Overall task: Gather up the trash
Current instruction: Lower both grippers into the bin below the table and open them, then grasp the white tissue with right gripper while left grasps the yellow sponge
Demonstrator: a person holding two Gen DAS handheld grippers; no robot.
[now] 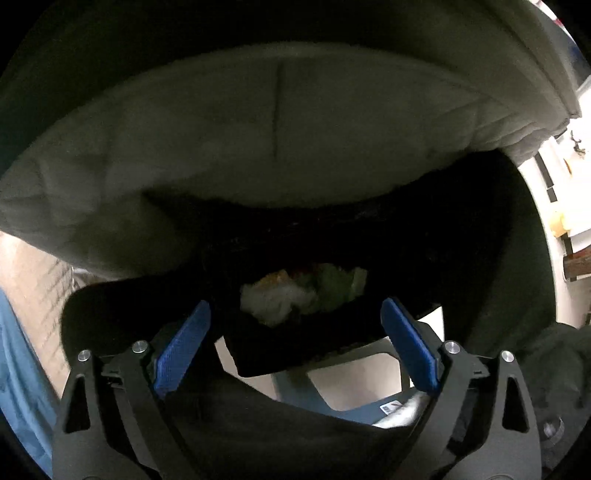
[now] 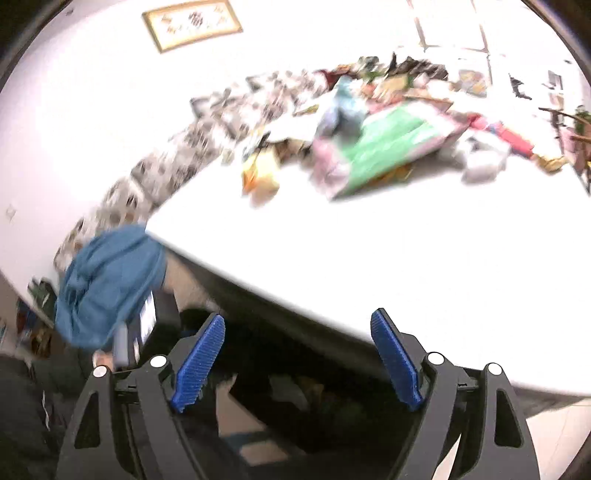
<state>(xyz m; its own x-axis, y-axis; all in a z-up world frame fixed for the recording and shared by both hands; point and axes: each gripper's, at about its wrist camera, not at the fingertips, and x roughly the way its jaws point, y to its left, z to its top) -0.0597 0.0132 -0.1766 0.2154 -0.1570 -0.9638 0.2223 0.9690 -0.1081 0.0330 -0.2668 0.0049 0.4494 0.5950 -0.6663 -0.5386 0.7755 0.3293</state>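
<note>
In the left wrist view I look down into a black bin that sits in shadow under the pale table edge. White, green and orange scraps lie inside it. My left gripper hangs above the bin mouth, open, with nothing between its blue pads. In the right wrist view a pile of litter lies far back on the white table: a green and pink packet, a yellow wrapper and crumpled white stuff. My right gripper is open and holds nothing, at the table's near edge.
A blue cloth hangs at the table's left corner. A patterned strip runs along the wall behind, with a framed picture above. Dark space with some scraps lies under the table edge. The view is blurred.
</note>
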